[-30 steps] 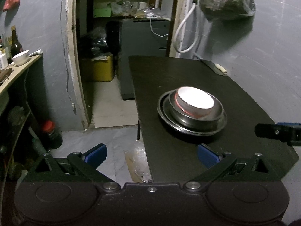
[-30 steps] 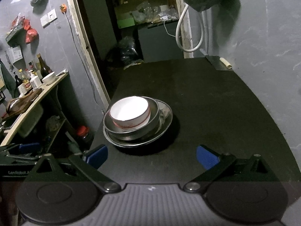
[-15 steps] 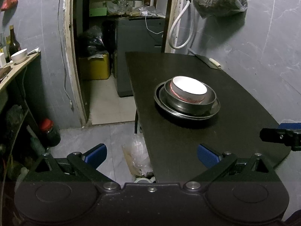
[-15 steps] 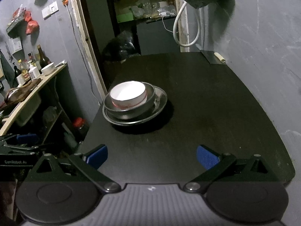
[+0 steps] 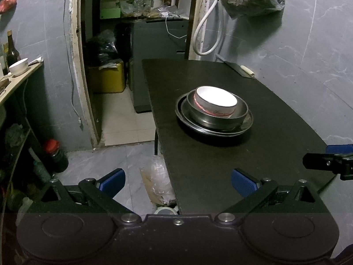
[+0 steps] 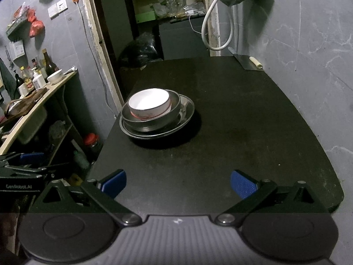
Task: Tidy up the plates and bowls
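Observation:
A white bowl [image 5: 215, 100] with a red band sits inside a steel bowl [image 5: 198, 114], which rests on a steel plate [image 5: 247, 124] on the black table [image 5: 220, 165]. The same stack shows in the right wrist view: white bowl [image 6: 150, 103], steel bowl [image 6: 152, 122], steel plate [image 6: 187, 110]. My left gripper [image 5: 177, 182] is open and empty, held off the table's near left corner. My right gripper [image 6: 177, 183] is open and empty over the table's near edge, well short of the stack.
A cleaver [image 5: 239, 69] lies at the table's far right corner. A wooden shelf [image 6: 33, 101] on the left carries bottles and a small white bowl [image 6: 54, 76]. A red-capped jar [image 5: 55, 154] stands on the floor. A doorway [image 5: 123, 44] opens behind the table.
Both grippers have drawn back from the stack, which now looks smaller and farther off. The bowls and plate have not moved. Both grippers stay open.

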Tool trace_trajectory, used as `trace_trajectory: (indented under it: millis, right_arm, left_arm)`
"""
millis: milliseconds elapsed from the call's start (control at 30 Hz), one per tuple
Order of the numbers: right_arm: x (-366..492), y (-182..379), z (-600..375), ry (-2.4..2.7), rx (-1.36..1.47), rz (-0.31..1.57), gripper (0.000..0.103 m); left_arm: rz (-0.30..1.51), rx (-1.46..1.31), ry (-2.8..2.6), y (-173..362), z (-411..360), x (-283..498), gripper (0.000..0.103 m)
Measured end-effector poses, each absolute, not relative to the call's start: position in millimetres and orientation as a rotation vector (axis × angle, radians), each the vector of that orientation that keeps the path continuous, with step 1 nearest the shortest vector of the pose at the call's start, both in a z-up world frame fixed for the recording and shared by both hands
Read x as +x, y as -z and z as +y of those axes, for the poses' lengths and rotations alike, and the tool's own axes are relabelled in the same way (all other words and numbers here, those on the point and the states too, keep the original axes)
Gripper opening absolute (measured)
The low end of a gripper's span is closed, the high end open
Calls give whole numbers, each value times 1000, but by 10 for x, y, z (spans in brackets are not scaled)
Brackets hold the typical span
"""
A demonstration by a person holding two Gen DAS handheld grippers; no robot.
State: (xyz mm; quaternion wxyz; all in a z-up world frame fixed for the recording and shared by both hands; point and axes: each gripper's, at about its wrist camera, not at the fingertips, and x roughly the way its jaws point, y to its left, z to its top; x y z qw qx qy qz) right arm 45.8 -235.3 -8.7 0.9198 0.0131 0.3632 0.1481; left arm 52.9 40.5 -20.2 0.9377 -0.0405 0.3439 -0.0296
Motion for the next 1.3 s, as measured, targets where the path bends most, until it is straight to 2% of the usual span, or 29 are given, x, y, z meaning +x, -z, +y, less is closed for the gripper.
trace_trajectory:
  millis: [1300]
  right_arm:
    - [559, 111, -2349, -322, 12, 765, 103]
  left_arm:
    - [707, -90, 54, 215, 401, 537, 102]
